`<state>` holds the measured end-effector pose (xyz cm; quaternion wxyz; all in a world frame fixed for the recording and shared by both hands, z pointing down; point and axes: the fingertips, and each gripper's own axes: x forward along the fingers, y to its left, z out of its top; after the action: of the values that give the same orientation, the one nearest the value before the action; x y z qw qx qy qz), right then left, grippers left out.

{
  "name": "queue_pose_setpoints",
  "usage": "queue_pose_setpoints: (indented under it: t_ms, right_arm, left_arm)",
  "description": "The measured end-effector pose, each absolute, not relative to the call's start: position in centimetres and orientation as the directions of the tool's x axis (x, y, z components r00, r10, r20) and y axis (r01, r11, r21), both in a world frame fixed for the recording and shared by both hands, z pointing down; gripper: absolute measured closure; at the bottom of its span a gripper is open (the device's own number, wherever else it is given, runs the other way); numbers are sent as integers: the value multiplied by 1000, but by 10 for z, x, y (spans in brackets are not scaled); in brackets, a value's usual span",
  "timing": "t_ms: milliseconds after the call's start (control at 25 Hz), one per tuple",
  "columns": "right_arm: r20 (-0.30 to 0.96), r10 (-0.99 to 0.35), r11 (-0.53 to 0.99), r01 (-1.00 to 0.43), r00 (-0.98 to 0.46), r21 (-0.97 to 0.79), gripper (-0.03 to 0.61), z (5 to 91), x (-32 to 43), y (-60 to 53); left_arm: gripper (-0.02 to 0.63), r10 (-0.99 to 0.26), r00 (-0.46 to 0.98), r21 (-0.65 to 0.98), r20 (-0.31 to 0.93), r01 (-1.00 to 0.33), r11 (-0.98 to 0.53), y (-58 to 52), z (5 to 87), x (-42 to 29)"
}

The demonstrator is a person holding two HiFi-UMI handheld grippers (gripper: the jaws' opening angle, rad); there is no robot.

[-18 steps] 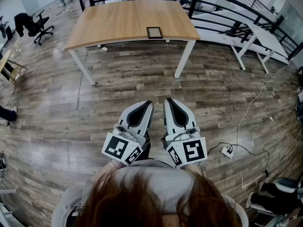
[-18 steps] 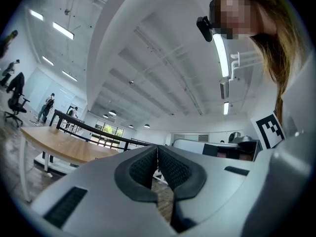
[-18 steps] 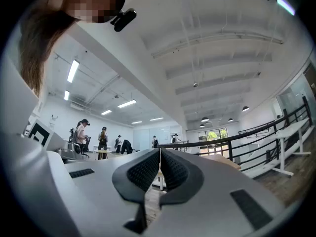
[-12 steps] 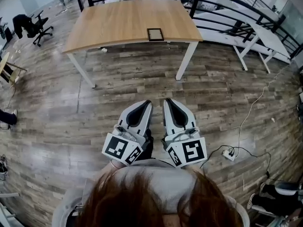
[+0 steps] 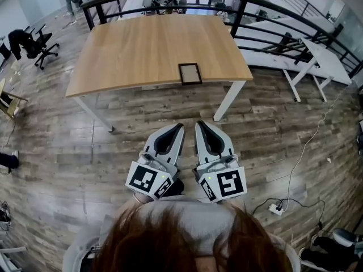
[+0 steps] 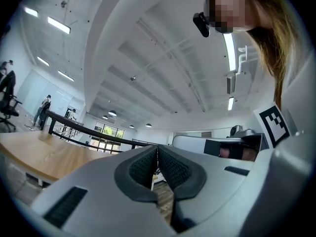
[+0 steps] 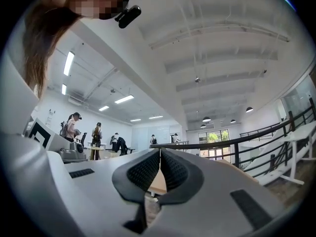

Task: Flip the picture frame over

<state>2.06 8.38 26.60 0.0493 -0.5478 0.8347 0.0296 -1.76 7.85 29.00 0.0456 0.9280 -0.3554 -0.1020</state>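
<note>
Looks like a big open-plan office. Wide wooden desk (image 5: 142,50) at twelve o'clock, black railing (image 5: 238,4) running behind it. There's a swivel chair (image 5: 39,44) off at ten o'clock and white tables (image 5: 317,55) at two. Plank floor (image 5: 57,152), power strip (image 5: 276,209) at four o'clock. Strip lights (image 7: 68,63) overhead, people (image 7: 71,125) standing at workstations across the hall.

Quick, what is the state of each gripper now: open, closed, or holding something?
Left gripper: closed, jaws together, holding nothing.
Right gripper: closed, jaws together, holding nothing.
</note>
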Motion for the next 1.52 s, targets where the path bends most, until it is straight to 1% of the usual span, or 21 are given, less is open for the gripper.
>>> queue_pose_setpoints:
  t_ms: [160, 280, 600, 720, 800, 840, 960, 1040, 1080, 1160, 1240, 1360, 1440, 1520]
  right_arm:
    - [-143, -921, 365, -931, -362, 8, 562, 245, 23, 5]
    - [-124, -935, 333, -943, -332, 11, 563, 246, 36, -28]
    - [-68, -927, 369, -929, -369, 11, 563, 269, 57, -77]
    - [-51, -927, 366, -927, -370, 80, 561, 277, 57, -90]
    - [-43, -934, 341, -923, -354, 177, 561, 286, 57, -105]
    - [-12, -937, 334, -909, -348, 248, 561, 298, 57, -113]
    - [141, -938, 345, -798, -318, 495, 561, 353, 59, -140]
    - [198, -932, 356, -663, -303, 658, 560, 389, 58, -160]
    - [227, -926, 368, -598, -300, 712, 560, 407, 57, -171]
    - [300, -908, 413, -516, -291, 750, 546, 446, 58, -194]
    - [370, -891, 452, -450, -262, 770, 432, 485, 64, -220]
    - [434, -879, 475, -295, -196, 829, 370, 537, 74, -251]
    - [450, -880, 473, -192, -151, 860, 356, 565, 77, -266]
    - [454, -884, 467, -148, -117, 872, 356, 583, 80, -275]
  left_arm:
    - [605, -674, 719, 155, -172, -656, -739, -1, 276, -19]
    - [605, -693, 701, 166, -169, -673, -721, -42, 275, -16]
    - [606, -737, 660, 199, -148, -710, -676, -82, 287, -3]
    - [605, -748, 650, 212, -136, -718, -663, -91, 292, -2]
    - [605, -757, 640, 221, -132, -726, -652, -96, 295, -4]
    - [605, -762, 635, 225, -127, -730, -646, -98, 298, -6]
    - [605, -776, 623, 242, -104, -741, -627, -102, 311, -11]
    - [605, -787, 612, 252, -84, -751, -611, -105, 320, -16]
    - [605, -793, 604, 257, -73, -757, -600, -107, 325, -21]
    - [605, -810, 585, 266, -47, -774, -575, -108, 335, -32]
    - [605, -827, 561, 270, -21, -794, -545, -110, 346, -44]
    - [604, -852, 523, 273, 21, -823, -498, -112, 362, -64]
    - [604, -865, 500, 276, 45, -838, -470, -111, 371, -77]
    - [606, -875, 479, 278, 64, -851, -445, -109, 378, -88]
